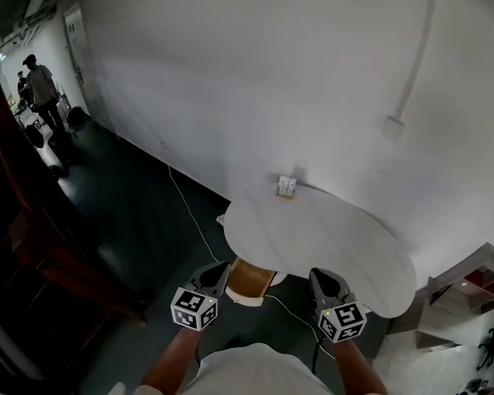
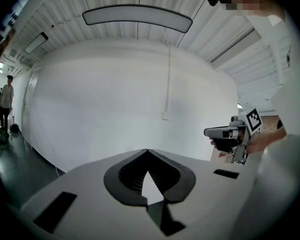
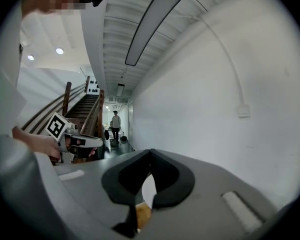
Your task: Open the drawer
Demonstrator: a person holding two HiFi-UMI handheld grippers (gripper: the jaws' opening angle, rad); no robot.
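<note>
Left gripper (image 2: 148, 152): jaws closed tip to tip, nothing held. Right gripper (image 3: 150, 151): jaws likewise closed and empty. Both hover just off the near edge of the table (image 1: 337, 249), one on each side of the drawer (image 1: 249, 279), apparently clear of it. The drawer projects from under that near edge, its wooden inside exposed within a pale rim. It is judged already pulled out, at least partly. A small box (image 1: 286, 186) sits at the far edge.

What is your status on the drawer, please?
Left gripper shut, empty. Right gripper shut, empty. Drawer not made out; wooden piece at white table's near edge, untouched. Nothing in the way.
</note>
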